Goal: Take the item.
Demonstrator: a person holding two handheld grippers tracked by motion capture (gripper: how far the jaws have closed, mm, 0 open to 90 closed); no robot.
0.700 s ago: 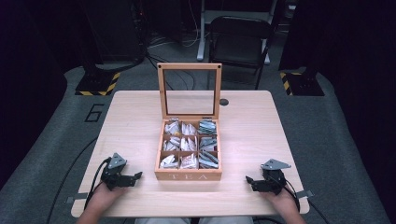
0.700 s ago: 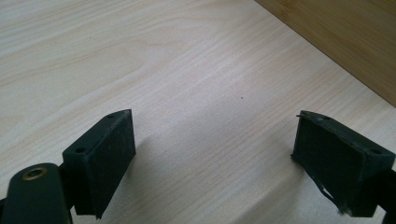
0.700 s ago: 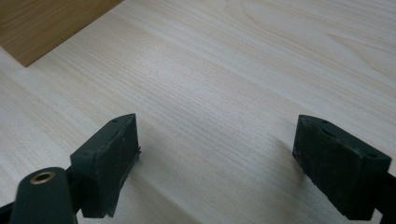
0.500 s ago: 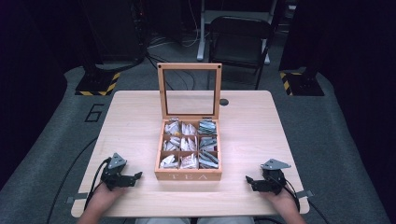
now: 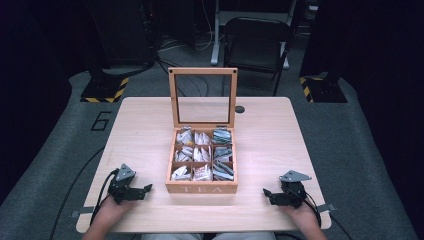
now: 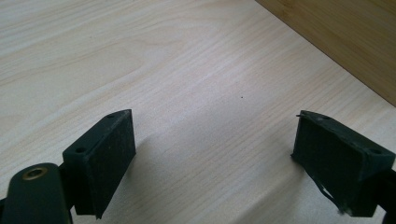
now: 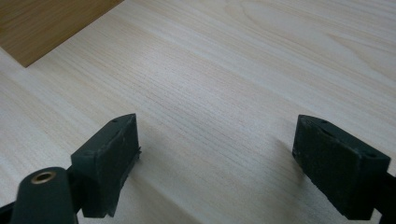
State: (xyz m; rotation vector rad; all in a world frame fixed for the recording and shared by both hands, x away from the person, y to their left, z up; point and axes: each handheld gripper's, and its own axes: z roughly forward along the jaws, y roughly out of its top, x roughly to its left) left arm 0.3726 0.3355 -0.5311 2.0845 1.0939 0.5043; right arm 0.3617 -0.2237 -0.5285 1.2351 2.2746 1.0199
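Note:
A wooden tea box (image 5: 202, 188) marked TEA stands at the table's middle, its glass lid (image 5: 202, 97) raised upright at the back. Several compartments hold tea bags (image 5: 202, 156). My left gripper (image 5: 146, 189) rests on the table left of the box, jaws open and pointing at it. My right gripper (image 5: 266, 193) rests right of the box, open too. In the left gripper view its gripper (image 6: 212, 154) has bare wood between the jaws, with the tea box's side (image 6: 345, 37) at top right. In the right gripper view the gripper (image 7: 215, 154) is empty, the tea box's side (image 7: 42, 23) at top left.
The light wooden table (image 5: 140, 130) has bare room on both sides of the box. A small dark round spot (image 5: 240, 109) lies near the back edge. A black chair (image 5: 255, 45) stands behind the table. Cables (image 5: 107, 187) trail from both grippers.

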